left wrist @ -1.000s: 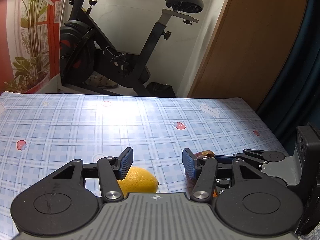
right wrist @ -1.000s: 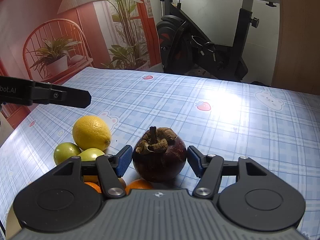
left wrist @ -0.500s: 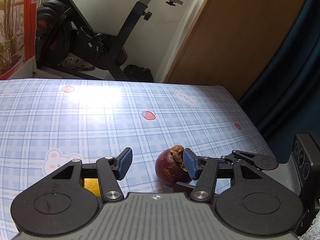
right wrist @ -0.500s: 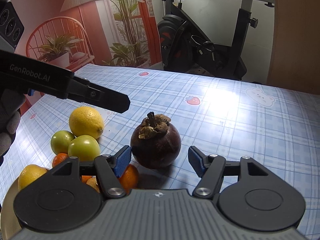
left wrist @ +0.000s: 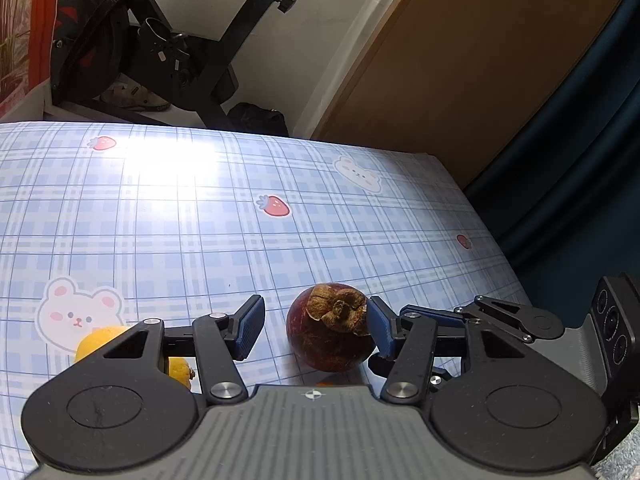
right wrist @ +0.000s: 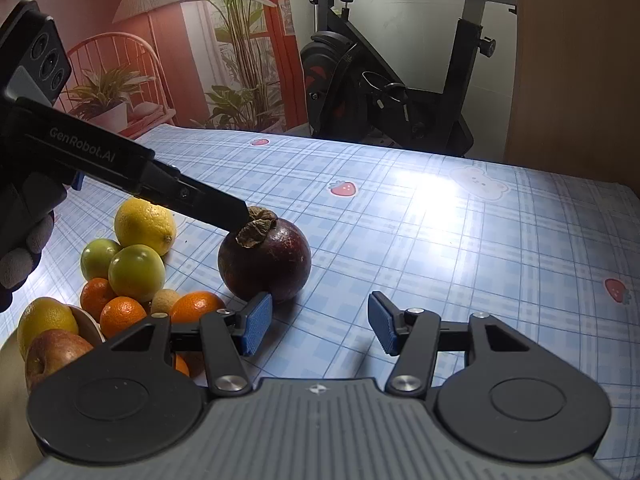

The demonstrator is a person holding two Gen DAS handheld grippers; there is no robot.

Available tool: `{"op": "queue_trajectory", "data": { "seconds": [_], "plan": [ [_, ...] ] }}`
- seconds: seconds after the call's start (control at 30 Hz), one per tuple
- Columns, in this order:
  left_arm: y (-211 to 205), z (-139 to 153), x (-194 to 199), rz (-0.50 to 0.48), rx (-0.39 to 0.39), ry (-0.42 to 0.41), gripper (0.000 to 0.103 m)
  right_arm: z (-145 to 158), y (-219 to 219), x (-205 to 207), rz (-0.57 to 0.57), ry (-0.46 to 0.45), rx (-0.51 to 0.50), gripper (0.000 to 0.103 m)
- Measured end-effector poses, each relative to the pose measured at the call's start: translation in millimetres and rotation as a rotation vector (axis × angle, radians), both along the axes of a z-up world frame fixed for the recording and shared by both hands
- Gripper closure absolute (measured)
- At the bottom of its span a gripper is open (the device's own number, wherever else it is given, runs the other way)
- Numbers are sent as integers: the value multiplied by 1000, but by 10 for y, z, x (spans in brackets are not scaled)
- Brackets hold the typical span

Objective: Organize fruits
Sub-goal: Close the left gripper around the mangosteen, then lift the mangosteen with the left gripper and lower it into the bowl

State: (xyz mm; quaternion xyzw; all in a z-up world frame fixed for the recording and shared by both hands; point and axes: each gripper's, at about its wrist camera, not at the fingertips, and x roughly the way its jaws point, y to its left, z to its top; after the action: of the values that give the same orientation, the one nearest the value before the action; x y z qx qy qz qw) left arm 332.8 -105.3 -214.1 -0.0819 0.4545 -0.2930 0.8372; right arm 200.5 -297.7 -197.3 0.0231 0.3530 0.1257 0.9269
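Our two claws flank a mangosteen on the checked table.

Going left to right in the right wrist view, we see a gloved hand (right wrist: 20, 240) carrying our left claw (left wrist: 316, 326), its black finger reaching down to the dry calyx of the mangosteen (right wrist: 265, 264). Below it a pile of fruit lies: a lemon (right wrist: 145, 225), two green fruits (right wrist: 136, 272), several mandarins (right wrist: 122, 316), and an apple (right wrist: 56, 354) in a bowl (right wrist: 90, 324). The mangosteen stands upright on the table (right wrist: 440, 248), just right of the pile. Our left claw is parted around it, the right pad against the fruit, the left pad clear. Our right claw (right wrist: 316, 328) is closing with nothing between its pads, the mangosteen just beyond its left pad.
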Motion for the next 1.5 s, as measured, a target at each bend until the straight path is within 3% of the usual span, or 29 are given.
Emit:
{"op": "queue_trajectory", "data": {
  "seconds": [0.3, 0.53, 1.07, 1.5],
  "plan": [
    [8, -127, 93, -21, -57, 66, 44, -69, 140, 60, 75, -25, -3, 46],
    [-51, -173, 92, -55, -64, 71, 50, -107, 174, 94, 111, -49, 12, 46],
    [-63, -173, 146, -60, -68, 68, 50, -186, 189, 217, 135, -58, 47, 45],
    [42, 99, -59, -58, -77, 18, 50, 55, 250, 68, 137, -99, 54, 46]
  ]
}}
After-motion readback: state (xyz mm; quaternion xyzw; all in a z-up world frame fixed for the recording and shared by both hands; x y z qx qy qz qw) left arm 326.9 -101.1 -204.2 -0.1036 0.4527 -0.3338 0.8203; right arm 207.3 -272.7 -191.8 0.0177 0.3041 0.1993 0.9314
